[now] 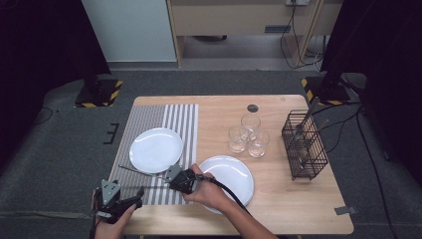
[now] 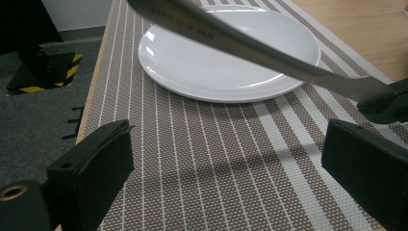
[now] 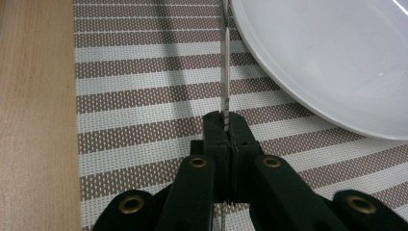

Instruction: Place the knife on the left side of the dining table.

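The high view looks forward and down over the whole table (image 1: 278,209). Both gripper views sit low and close over the striped mat (image 2: 202,159), sharing the white plate (image 3: 337,57) on it.

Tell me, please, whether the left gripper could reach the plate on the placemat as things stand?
Probably yes: the left gripper is open over the placemat, facing the plate. Only the knife, held by the right gripper, crosses above.
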Demonstrator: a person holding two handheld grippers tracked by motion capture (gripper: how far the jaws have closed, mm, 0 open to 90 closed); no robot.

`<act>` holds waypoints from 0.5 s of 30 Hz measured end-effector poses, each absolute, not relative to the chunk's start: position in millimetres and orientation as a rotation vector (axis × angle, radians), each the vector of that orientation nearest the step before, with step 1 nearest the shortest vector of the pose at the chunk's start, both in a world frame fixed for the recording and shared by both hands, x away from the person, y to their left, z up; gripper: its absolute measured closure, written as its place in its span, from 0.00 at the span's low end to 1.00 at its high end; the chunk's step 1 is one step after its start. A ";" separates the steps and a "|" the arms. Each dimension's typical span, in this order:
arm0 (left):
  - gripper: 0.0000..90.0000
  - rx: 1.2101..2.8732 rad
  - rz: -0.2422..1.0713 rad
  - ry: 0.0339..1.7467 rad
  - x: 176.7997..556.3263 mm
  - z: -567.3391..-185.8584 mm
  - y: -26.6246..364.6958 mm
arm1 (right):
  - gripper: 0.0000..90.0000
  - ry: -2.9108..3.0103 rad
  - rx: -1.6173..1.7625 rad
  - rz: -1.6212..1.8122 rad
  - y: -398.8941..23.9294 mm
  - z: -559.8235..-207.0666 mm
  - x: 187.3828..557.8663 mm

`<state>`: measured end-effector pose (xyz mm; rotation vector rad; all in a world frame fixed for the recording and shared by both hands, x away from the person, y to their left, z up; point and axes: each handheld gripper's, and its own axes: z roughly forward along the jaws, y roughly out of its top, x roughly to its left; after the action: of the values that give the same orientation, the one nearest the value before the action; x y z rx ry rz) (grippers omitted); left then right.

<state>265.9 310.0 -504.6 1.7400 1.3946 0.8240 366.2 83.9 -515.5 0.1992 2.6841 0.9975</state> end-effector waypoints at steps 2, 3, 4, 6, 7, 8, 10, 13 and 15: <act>0.04 1.738 0.824 1.397 266.2 -504.8 310.3 | 0.99 2.686 0.194 0.987 84.4 -516.7 366.3; 0.04 1.739 0.823 1.397 266.3 -504.9 310.4 | 0.99 2.686 0.191 0.983 84.4 -517.0 366.4; 0.04 1.740 0.823 1.398 266.3 -505.0 310.5 | 0.99 2.686 0.185 0.979 84.3 -517.4 366.8; 0.04 1.740 0.822 1.398 266.4 -505.0 310.6 | 0.99 2.686 0.183 0.976 84.3 -517.8 366.8; 0.04 1.740 0.822 1.398 266.4 -505.1 310.6 | 0.99 2.689 0.184 0.970 84.2 -518.3 366.9; 0.04 1.739 0.822 1.400 266.6 -505.2 310.8 | 0.99 2.690 0.178 0.969 84.0 -518.7 367.4; 0.04 1.739 0.822 1.401 266.6 -505.2 310.8 | 0.99 2.690 0.178 0.968 84.1 -519.0 367.6; 0.04 1.742 0.821 1.401 266.7 -505.3 310.8 | 0.99 2.692 0.176 0.968 84.4 -519.4 367.4; 0.04 1.742 0.821 1.400 266.8 -505.4 310.7 | 0.99 2.698 0.172 0.962 85.0 -520.3 366.6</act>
<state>266.8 310.7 -505.4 1.7424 1.4004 0.8214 366.6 85.0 -520.3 0.1722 2.6983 0.9623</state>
